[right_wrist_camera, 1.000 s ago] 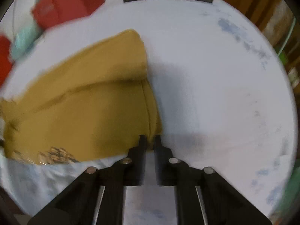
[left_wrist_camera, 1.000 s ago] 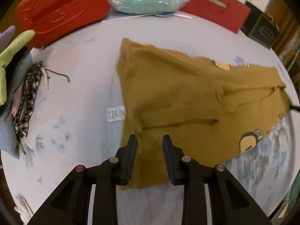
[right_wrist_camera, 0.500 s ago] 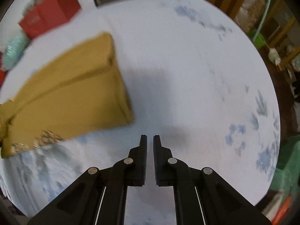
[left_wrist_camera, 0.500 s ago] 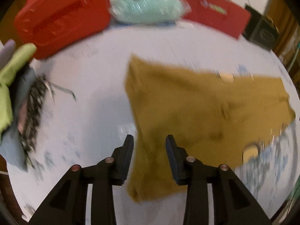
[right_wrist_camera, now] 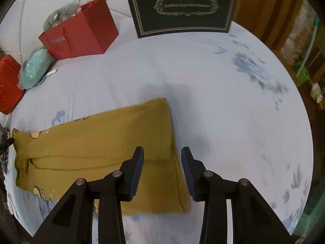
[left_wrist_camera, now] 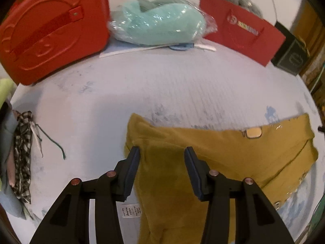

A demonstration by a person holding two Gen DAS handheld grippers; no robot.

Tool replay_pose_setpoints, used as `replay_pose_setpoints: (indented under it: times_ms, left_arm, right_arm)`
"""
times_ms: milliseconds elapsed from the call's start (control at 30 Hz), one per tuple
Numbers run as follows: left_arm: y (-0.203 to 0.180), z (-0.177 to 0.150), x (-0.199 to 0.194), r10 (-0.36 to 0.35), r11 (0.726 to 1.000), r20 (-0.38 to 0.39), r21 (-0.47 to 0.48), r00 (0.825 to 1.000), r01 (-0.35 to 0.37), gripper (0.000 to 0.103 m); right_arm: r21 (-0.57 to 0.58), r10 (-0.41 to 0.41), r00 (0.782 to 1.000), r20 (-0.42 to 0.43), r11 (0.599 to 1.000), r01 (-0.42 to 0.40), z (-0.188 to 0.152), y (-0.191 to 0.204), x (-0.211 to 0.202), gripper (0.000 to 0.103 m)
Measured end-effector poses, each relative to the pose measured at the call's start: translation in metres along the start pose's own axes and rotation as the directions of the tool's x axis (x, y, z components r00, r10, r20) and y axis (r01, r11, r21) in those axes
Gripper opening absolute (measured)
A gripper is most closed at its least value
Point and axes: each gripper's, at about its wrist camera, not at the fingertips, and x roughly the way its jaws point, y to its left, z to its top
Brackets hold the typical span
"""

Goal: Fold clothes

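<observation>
We seem to be in a lived-in home: a pale sheet printed with blue flowers (right_wrist_camera: 233, 105) covers the surface, and along its far edge sit a red paper gift bag (right_wrist_camera: 81, 34), a black gold-framed gift box (right_wrist_camera: 180, 8), a grey plush toy (right_wrist_camera: 59, 18) and a plastic-wrapped mint-green cushion (left_wrist_camera: 158, 24), with wooden furniture (right_wrist_camera: 270, 10) beyond.

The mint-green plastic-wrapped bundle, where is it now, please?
In the left wrist view the bundle lies at the table's far edge, between the red case and the red paper bag.
</observation>
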Motion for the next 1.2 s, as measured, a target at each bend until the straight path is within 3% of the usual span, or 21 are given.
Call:
replay_pose_setpoints:
  times_ms: [33,67,467,533,600,733,767,833,900,967,1067,1200]
  left_arm:
    - [0.000,0.000,0.002,0.016,1.000,-0.004,0.000,1.000,-0.016,0.026]
    - [0.000,-0.001,0.003,0.032,0.999,-0.008,-0.001,0.999,-0.032,0.003]
    - [0.014,-0.002,0.009,0.056,0.996,0.004,-0.070,0.998,-0.055,0.003]
    - [0.015,-0.002,0.010,0.059,0.995,0.002,-0.078,0.998,-0.059,0.003]
    - [0.014,-0.003,0.011,0.063,0.995,0.000,-0.082,0.998,-0.063,0.003]
    - [0.014,-0.005,0.012,0.074,0.993,-0.013,-0.091,0.997,-0.075,0.004]
    - [0.015,-0.006,0.010,0.072,0.993,-0.010,-0.094,0.997,-0.072,0.004]
    - [0.019,-0.012,-0.003,0.077,0.993,0.006,-0.090,0.997,-0.076,0.009]
    - [0.021,-0.023,-0.019,0.083,0.992,0.031,-0.095,0.996,-0.080,0.033]
    - [0.023,-0.036,-0.035,0.087,0.992,0.052,-0.100,0.995,-0.082,0.046]
    - [0.023,-0.064,-0.048,0.087,0.992,0.035,-0.098,0.996,-0.083,0.047]
    - [0.023,-0.098,-0.053,0.082,0.992,-0.006,-0.093,0.997,-0.082,0.047]
  right_arm:
    - [-0.001,0.003,1.000,-0.015,1.000,-0.003,0.004,-0.001,0.006,0.041]
    - [-0.002,0.006,0.999,-0.032,1.000,-0.006,0.007,-0.001,0.012,0.041]
    - [-0.010,0.026,0.998,-0.060,1.000,-0.026,0.044,0.001,0.053,0.040]
    - [-0.072,-0.040,0.993,-0.108,0.997,0.032,0.046,0.009,0.066,0.005]
    - [-0.138,-0.099,0.991,-0.085,0.987,0.087,0.049,0.018,0.066,0.005]
    - [-0.148,-0.191,0.978,0.079,0.968,0.201,0.062,0.026,0.047,0.005]
    - [-0.138,-0.215,0.973,0.082,0.964,0.225,0.064,0.024,0.046,0.005]
    - [-0.081,-0.196,0.979,0.057,0.976,0.200,0.059,0.014,0.043,0.017]
    - [-0.012,-0.158,0.986,0.049,0.987,0.159,0.049,0.003,0.034,0.018]
    - [0.040,-0.113,0.991,0.070,0.993,0.110,0.030,-0.006,0.017,0.020]
    - [0.121,-0.069,0.994,0.088,0.991,0.058,-0.010,-0.015,-0.003,0.047]
    - [0.196,-0.019,0.997,0.076,0.981,0.004,-0.060,-0.020,-0.011,0.050]
